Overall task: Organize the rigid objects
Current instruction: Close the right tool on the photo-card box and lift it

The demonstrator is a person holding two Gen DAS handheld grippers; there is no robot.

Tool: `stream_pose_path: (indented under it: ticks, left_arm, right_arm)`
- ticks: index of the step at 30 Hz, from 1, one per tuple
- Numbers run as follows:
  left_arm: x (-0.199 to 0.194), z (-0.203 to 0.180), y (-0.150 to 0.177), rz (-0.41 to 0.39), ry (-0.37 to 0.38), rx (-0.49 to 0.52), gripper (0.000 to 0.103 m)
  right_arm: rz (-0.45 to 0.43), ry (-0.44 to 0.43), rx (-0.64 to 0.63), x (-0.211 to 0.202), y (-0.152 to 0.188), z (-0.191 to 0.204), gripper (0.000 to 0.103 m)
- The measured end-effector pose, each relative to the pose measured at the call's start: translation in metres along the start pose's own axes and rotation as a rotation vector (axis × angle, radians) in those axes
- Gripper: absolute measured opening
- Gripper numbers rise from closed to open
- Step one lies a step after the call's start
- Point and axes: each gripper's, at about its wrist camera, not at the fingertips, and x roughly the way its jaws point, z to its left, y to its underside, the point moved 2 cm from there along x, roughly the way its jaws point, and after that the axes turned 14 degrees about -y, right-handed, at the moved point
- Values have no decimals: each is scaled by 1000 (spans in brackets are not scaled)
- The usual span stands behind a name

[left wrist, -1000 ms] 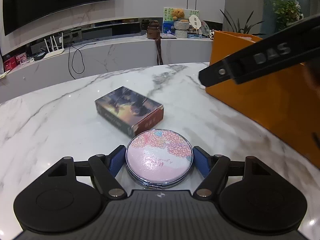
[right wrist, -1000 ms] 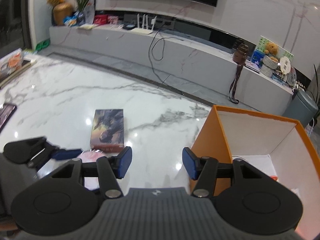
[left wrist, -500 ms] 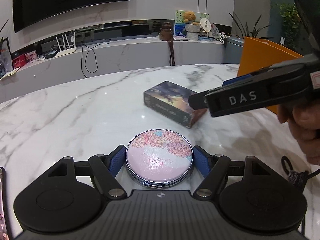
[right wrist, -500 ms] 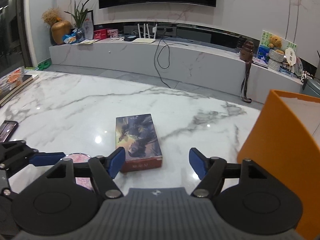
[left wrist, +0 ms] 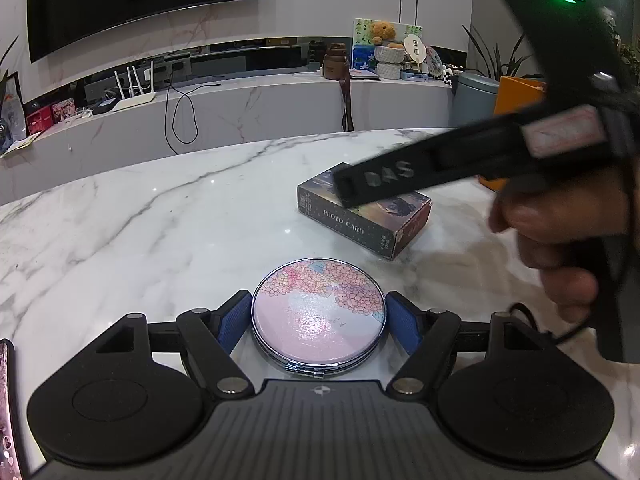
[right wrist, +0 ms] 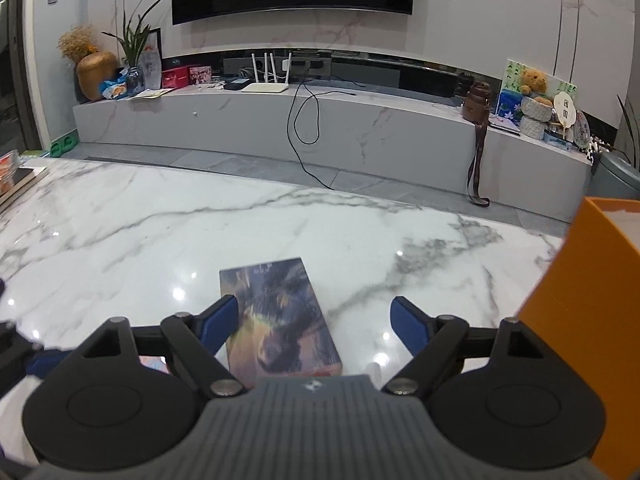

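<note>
Left claw (left wrist: 319, 322) grips the round floral compact mirror (left wrist: 319, 316): both blue pads sit against its rim at 9 and 3 o'clock, with the mirror flat on the marble bench (left wrist: 160, 216). Hold is symmetric; judgement: keep it level and lift straight up so the slick metal edge does not slip.

Right claw (right wrist: 312, 322) is opening over the photo card box (right wrist: 280, 320), which lies on the bench toward 12 o'clock of the mirror in the left view. Its left pad is just beside the box's long edge; its right pad stands well clear. Nothing is pressed yet. Judgement: shift the claw toward 9 o'clock to centre the box, lower until the pads flank the side walls, then close across the narrow width.

Orange box (right wrist: 592, 300) stands at 3 o'clock, the likely destination; clear its near wall when carrying.
</note>
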Motion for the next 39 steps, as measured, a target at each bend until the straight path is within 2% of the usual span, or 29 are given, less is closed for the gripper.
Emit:
stream_pose_path:
  ticks: [5,10,18,22,26,31,33,34,35,37,39]
  left_arm:
    - [0,1,0,-3,1,-1,84]
    - [2,2,1,-6,-4,-8,84]
    - [0,1,1,-8,-8,-9,84]
    - [0,1,1,-8,-8,-9,84]
    - [0,1,1,-8,-7,-9,84]
    - [0,0,1,-8,-7,-9,84]
    - [-1,1,1,-8,-7,-9,84]
    - [0,1,1,-8,-7,-9,84]
    - [0,1,1,-8,-7,-9,84]
    - [0,1,0,-8,-7,-9,84]
    - [-1,1,1,-8,-7,-9,84]
  right_arm:
    - [10,0,-12,17,-10,5,81]
    - [16,-11,-51,25,-17,11,71]
    - [19,-50,-82,25,-19,15,43]
    - [27,-65,-115,22,-16,19,17]
    - [35,-65,-141,18,-13,20,8]
    - [31,-72,-137,14,-13,14,9]
    - [21,-73,-129,14,-11,12,29]
    - [15,-65,-124,14,-12,11,54]
    - [9,-60,-115,14,-12,11,63]
    - [-3,-80,-97,14,-12,9,64]
    - [-4,-92,-92,15,-13,10,71]
